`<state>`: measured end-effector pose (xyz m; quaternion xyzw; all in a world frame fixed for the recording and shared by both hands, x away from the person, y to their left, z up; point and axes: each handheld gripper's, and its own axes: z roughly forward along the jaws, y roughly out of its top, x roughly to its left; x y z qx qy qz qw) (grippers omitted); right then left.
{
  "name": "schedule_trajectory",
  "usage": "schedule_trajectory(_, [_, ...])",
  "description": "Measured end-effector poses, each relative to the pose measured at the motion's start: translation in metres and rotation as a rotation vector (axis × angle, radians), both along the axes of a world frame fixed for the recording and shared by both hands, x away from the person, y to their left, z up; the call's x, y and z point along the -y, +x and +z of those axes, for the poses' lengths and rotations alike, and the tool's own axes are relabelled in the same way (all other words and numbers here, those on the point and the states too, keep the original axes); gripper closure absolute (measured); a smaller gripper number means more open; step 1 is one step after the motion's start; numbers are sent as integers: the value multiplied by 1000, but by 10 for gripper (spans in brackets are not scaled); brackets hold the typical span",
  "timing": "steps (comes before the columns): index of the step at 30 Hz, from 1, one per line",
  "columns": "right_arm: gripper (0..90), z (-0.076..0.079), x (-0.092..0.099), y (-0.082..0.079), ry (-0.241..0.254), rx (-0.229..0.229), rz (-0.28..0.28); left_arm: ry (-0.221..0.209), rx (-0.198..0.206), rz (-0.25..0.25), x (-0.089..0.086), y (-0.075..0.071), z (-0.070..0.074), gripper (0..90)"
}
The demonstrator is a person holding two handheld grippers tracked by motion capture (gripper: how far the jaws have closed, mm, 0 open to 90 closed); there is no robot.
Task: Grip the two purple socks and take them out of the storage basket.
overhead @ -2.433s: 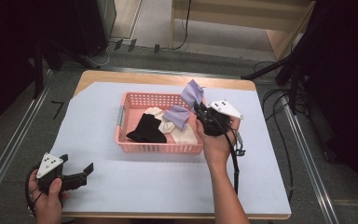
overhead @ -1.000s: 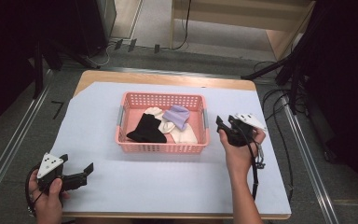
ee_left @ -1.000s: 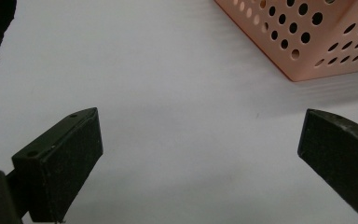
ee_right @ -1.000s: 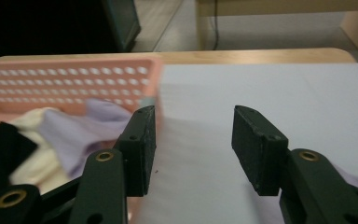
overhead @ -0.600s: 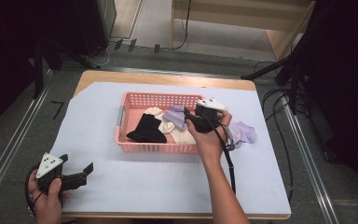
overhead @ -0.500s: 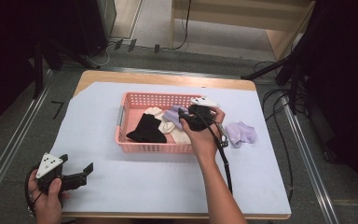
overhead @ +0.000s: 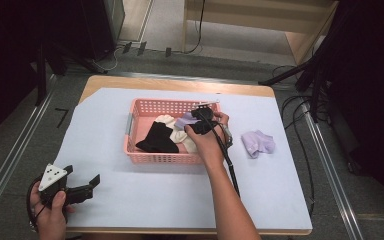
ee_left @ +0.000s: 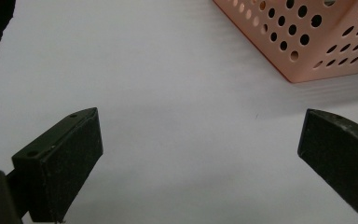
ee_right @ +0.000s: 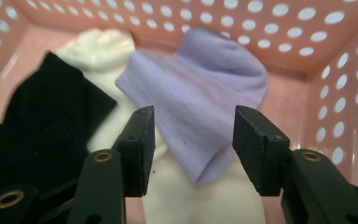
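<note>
The lilac sock [ee_right: 200, 98] lies in the pink basket [overhead: 145, 107], toward its 3 o'clock end, draped over a cream sock [ee_right: 191, 200] with a black sock [ee_right: 42, 121] at its 9 o'clock side. The right gripper [ee_right: 193, 144] hangs just over it, fingers [ee_right: 142, 140] partly apart and straddling the sock's folded tip; their jaws have just been opening a little, and the pads press on nothing. In the high view the right gripper [overhead: 200, 121] sits over the basket's 3 o'clock half, the hand behind it.

Out on the bench [overhead: 130, 200], at 3 o'clock from the basket, rests a second lilac sock [overhead: 258, 143], well apart from it. The left gripper [overhead: 75, 187] rests at the bench's 7 o'clock corner, its fingers [ee_left: 60, 163] spread wide over bare white cover, holding nothing.

A second ago the right gripper was outside the basket at its 3 o'clock side, where the second lilac sock now lies; it has since come back over the basket. The left gripper has not shifted.

From above, hand and gripper cover most of the lilac sock in the basket. In the left gripper view the basket's corner is cut off at 1 o'clock.
</note>
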<state>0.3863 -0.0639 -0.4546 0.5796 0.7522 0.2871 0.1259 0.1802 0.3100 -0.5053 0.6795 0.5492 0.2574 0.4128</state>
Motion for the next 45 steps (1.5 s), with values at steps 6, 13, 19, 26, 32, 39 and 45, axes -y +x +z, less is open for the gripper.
schedule_trajectory(6, [497,-8,-9,7,-127,-106,23,-4,2,-2,0,0,0,5])
schedule_trajectory(13, [706,-13,-13,12,-174,-187,47,-8,-1,-1,-1,0,0,6])
schedule_trajectory(19, [866,-8,-3,8,-43,-124,35,-9,-5,-2,-1,0,0,5])
schedule_trajectory(26, [870,6,9,-8,78,16,33,-8,-9,-5,-1,1,0,5])
schedule_trajectory(32, [870,33,17,-29,149,121,49,1,-8,-2,0,1,0,6])
schedule_trajectory(39, [868,54,14,-55,250,107,112,5,-4,-4,0,1,0,6])
schedule_trajectory(45, [868,34,16,-51,221,69,89,1,-5,-5,0,0,0,6])
